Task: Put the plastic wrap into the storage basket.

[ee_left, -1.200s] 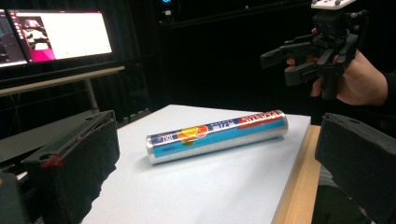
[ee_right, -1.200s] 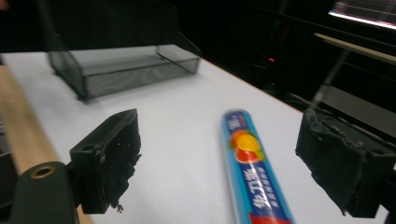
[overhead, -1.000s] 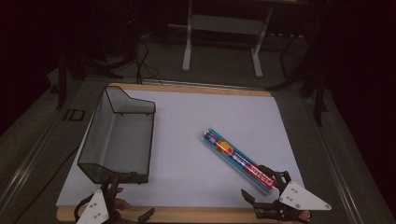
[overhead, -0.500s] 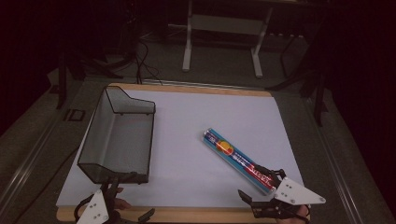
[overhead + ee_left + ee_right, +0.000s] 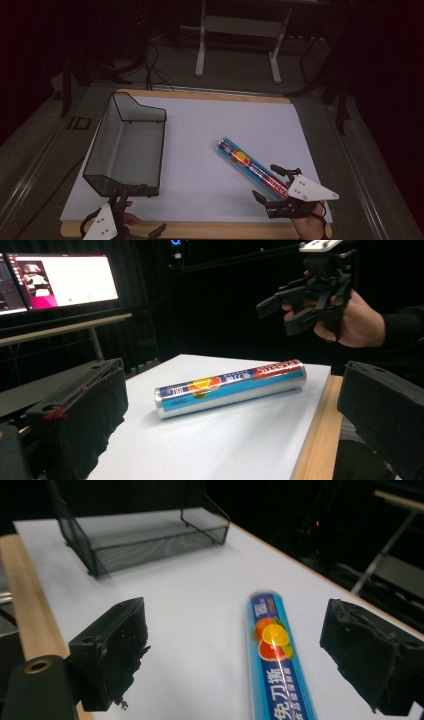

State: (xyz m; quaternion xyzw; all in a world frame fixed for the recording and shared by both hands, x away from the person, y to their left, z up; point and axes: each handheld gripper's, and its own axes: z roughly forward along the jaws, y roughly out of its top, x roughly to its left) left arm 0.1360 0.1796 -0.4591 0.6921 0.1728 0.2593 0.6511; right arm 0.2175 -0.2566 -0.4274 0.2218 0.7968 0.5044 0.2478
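A blue roll (image 5: 248,166) with an orange fruit print and a red end lies flat on the white sheet (image 5: 200,145), right of centre. My right gripper (image 5: 265,181) hovers over its near, red end, held by a hand. Its jaws have just been opening and stand wide, one on each side of the roll (image 5: 272,655), without touching it. In the left gripper view the right gripper (image 5: 275,317) hangs clear above the roll (image 5: 230,387). My left gripper (image 5: 140,214) rests at the front left edge, open, with nothing between its jaws.
A black wire-mesh tray (image 5: 127,145) stands on the left half of the sheet, also seen far off as the tray (image 5: 145,535). A wooden board edge (image 5: 210,231) runs along the front. A lit monitor (image 5: 60,280) and a metal stand (image 5: 240,30) sit beyond the table.
The right gripper has shifted a little farther in over the roll's near end and its jaws stand wider. The roll, the tray and the left gripper have stayed put.
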